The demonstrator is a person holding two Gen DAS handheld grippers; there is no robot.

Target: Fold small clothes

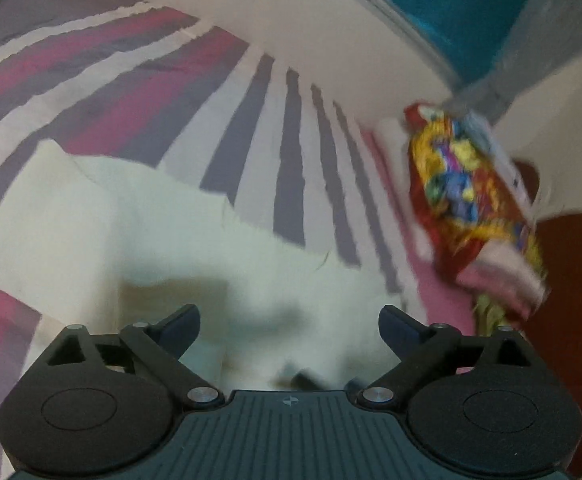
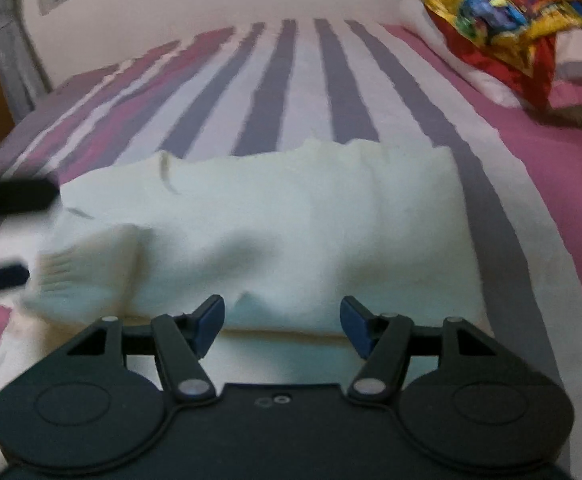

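A cream-white knit garment [image 2: 275, 220] lies folded on the striped bed, with a ribbed cuff [image 2: 63, 276] sticking out at its left end. It also fills the lower middle of the left wrist view [image 1: 171, 240], blurred. My right gripper [image 2: 283, 320] is open and empty, its blue pads just at the garment's near edge. My left gripper [image 1: 289, 330] is open and empty, low over the garment. Its two dark fingers [image 2: 11, 196] show at the left edge of the right wrist view, beside the cuff.
The bed has a sheet [image 2: 275, 80] striped white, purple and magenta, with pink at the right. A pile of folded white and pink cloth under a bright red-yellow printed fabric [image 2: 503, 12] sits at the far right, also in the left wrist view [image 1: 467, 184]. A wall and window [image 1: 451, 12] lie behind.
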